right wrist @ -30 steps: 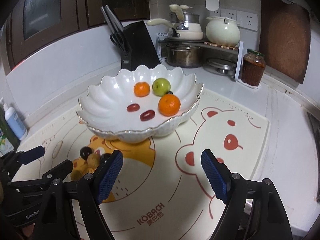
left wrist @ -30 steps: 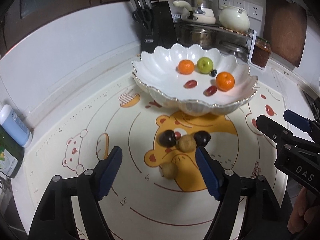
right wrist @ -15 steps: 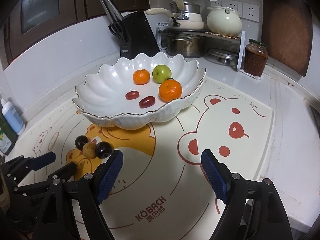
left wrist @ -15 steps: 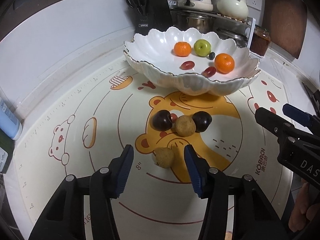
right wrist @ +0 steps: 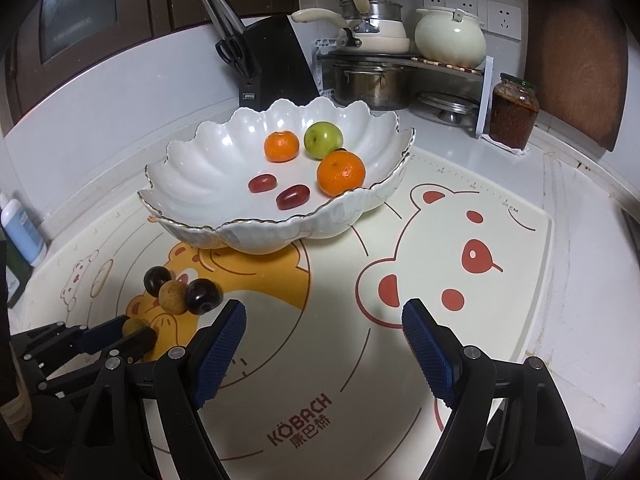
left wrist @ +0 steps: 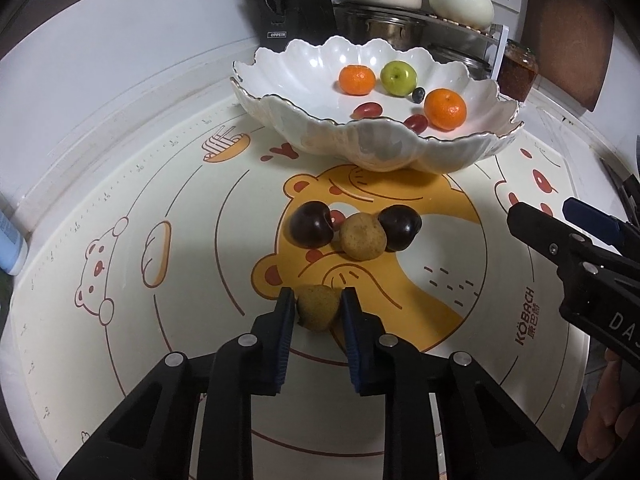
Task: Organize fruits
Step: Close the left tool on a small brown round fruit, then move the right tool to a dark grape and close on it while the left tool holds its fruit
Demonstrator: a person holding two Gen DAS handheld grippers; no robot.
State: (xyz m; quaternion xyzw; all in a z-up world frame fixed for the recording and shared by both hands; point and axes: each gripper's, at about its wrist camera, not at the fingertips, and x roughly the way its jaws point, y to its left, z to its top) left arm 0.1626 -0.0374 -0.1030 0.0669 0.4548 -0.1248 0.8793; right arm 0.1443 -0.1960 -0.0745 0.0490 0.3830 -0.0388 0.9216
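My left gripper (left wrist: 318,308) is shut on a small tan longan (left wrist: 316,307) that rests on the printed mat (left wrist: 160,160); it also shows in the right wrist view (right wrist: 132,326). Just beyond lie another tan longan (left wrist: 362,236) between two dark cherries (left wrist: 311,224) (left wrist: 400,227). The white scalloped bowl (left wrist: 312,120) behind them holds two oranges (left wrist: 357,79) (left wrist: 445,109), a green fruit (left wrist: 398,78), two red grapes and a blueberry. My right gripper (right wrist: 324,344) is open and empty over the mat, right of the loose fruit.
A black knife block (right wrist: 276,72), a rack with pots (right wrist: 372,76), a cream pot (right wrist: 450,34) and a jar (right wrist: 512,116) stand along the back wall. A blue-white bottle (right wrist: 22,232) stands at the left edge. A wooden board (right wrist: 576,52) leans at the back right.
My left gripper moved forward and down and closed its fingers onto the near longan. My right gripper stayed open and shifted slightly.
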